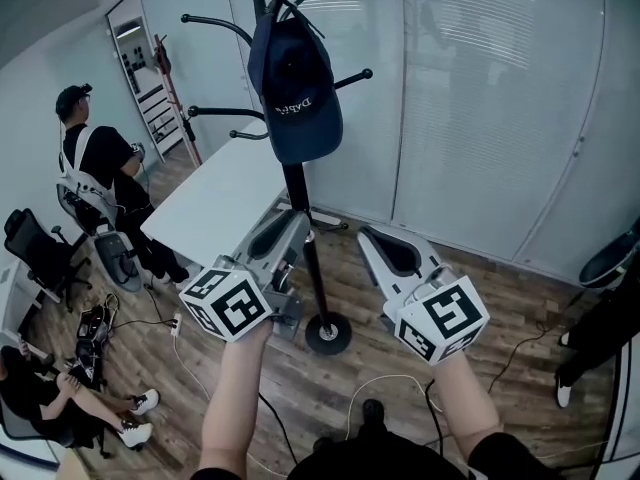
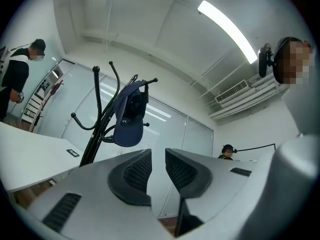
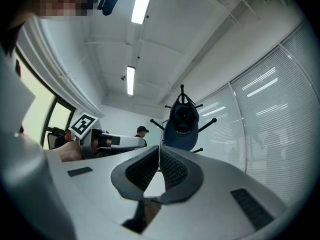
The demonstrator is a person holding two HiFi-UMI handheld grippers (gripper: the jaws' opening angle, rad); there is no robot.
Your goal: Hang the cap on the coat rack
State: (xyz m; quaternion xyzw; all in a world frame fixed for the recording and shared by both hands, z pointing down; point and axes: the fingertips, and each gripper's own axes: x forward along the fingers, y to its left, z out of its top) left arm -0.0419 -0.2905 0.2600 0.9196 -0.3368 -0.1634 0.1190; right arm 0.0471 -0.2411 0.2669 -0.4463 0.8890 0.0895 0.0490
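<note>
Cap (image 1: 296, 88) on coat rack (image 1: 313, 268), beside table (image 1: 215, 203)

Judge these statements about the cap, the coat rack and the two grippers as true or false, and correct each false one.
1. The cap hangs on the coat rack. True.
2. The left gripper grips the cap. False: its jaws stand apart with nothing between them, and the cap is up on the rack, away from it.
3. The right gripper has its jaws together and holds nothing. True.
4. The cap is red. False: it is dark blue.
5. The coat rack stands on a carpet. False: its round base rests on a wooden floor.
</note>
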